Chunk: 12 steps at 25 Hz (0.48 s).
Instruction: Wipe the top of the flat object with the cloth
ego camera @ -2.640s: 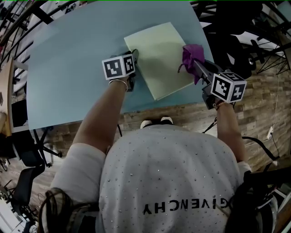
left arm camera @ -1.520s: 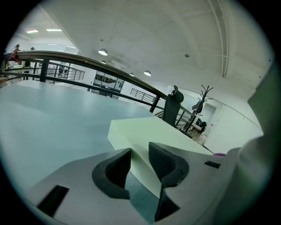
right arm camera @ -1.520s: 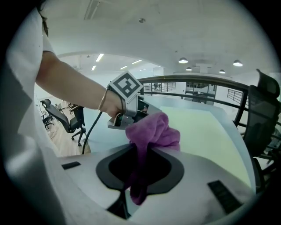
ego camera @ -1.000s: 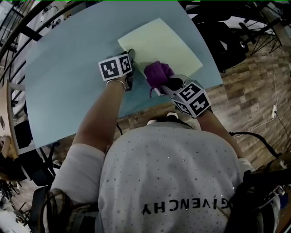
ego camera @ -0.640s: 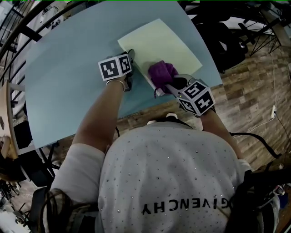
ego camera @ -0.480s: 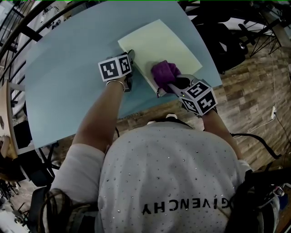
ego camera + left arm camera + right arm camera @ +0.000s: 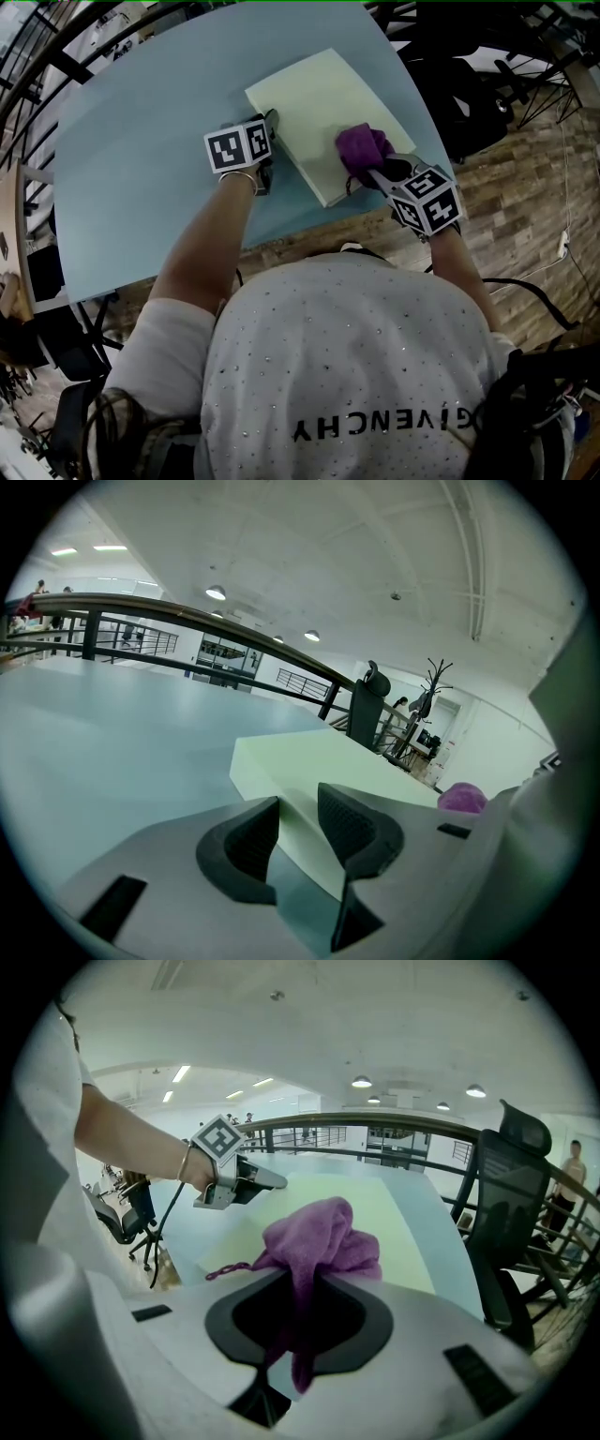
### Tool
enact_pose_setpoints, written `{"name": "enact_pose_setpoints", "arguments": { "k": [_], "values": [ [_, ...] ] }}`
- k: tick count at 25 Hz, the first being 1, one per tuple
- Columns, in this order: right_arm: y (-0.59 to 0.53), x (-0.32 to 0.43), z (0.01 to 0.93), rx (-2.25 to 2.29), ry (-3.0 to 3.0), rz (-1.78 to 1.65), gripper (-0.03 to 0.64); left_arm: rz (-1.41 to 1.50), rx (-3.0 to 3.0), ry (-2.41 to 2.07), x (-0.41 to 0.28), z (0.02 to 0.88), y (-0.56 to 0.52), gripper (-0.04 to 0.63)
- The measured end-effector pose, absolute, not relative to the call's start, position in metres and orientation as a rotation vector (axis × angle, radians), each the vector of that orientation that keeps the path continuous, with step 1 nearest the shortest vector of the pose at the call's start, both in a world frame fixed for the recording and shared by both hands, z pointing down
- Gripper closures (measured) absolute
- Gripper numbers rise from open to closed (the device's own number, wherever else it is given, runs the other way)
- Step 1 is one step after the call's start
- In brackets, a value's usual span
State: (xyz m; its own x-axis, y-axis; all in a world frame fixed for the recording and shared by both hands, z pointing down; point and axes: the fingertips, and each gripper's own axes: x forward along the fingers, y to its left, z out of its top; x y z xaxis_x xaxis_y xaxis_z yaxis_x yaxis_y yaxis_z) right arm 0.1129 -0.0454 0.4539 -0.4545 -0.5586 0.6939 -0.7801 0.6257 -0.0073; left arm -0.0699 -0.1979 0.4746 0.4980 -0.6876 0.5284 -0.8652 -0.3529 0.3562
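Though upside down, "GIVENCHY" (image 7: 389,424) on the shirt (image 7: 347,356), purple cloth (image 7: 319,1237) in right claw (image 7: 298,1321).

Right tongs (image 7: 377,169) slid cloth (image 7: 362,145) rightward over flat object (image 7: 314,98)

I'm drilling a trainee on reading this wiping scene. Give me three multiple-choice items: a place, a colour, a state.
1. Where is the purple cloth? A) on the floor B) on the pale green pad C) on a chair
2. What colour is the table? A) light blue B) red C) black
3. How are the right tongs? A) open, empty B) shut on the pad C) shut on the cloth
B: head view shows it on the pad. A: its bare top is light blue. C: cloth pinched between the jaws.
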Motion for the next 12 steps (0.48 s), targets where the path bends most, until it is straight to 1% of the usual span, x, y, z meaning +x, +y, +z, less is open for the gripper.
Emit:
{"name": "enact_pose_setpoints", "arguments": {
  "k": [3, 12],
  "values": [
    [-0.048, 0.125, 0.454, 1.030, -2.175, 0.423, 0.555, 0.385, 2.141, -1.287, -0.069, 0.474, -0.197, 0.456],
    [-0.063, 0.195, 0.454, 1.083, -2.143, 0.426, 0.554, 0.421, 2.119, -1.337, -0.060, 0.472, -0.196, 0.456]
  ]
}}
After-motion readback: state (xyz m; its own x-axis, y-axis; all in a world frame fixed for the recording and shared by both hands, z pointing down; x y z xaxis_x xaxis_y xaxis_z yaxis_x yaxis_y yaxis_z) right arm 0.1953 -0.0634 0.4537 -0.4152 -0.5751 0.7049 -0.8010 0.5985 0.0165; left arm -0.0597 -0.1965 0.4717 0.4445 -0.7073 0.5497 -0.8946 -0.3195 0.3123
